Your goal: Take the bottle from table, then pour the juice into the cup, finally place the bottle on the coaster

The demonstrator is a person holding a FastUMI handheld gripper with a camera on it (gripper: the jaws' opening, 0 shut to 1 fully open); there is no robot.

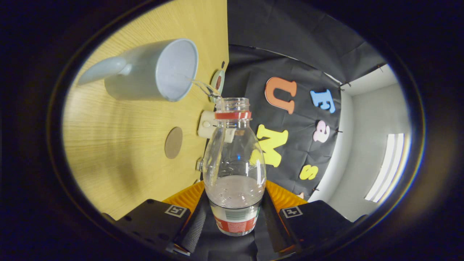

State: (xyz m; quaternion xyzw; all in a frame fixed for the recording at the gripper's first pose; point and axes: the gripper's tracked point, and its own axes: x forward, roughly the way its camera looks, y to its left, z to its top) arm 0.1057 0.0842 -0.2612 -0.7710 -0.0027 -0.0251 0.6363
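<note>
Gripper view: claw [235, 217] clenched on bottle [233, 170], both fingers [194, 226] pressing its lower body at the label. Bottle clear, uncapped, red neck ring, tipped toward the cup [152, 70]; liquid pooled in its lower part. Thin stream [203, 87] runs from bottle mouth into the cup's open rim. Cup pale grey, handled, standing on wood tabletop [119, 145]. Round brown coaster [173, 142] on tabletop, beside the bottle, apart from the cup. Small cream object [206, 124] behind bottle neck, unclear what.
</note>
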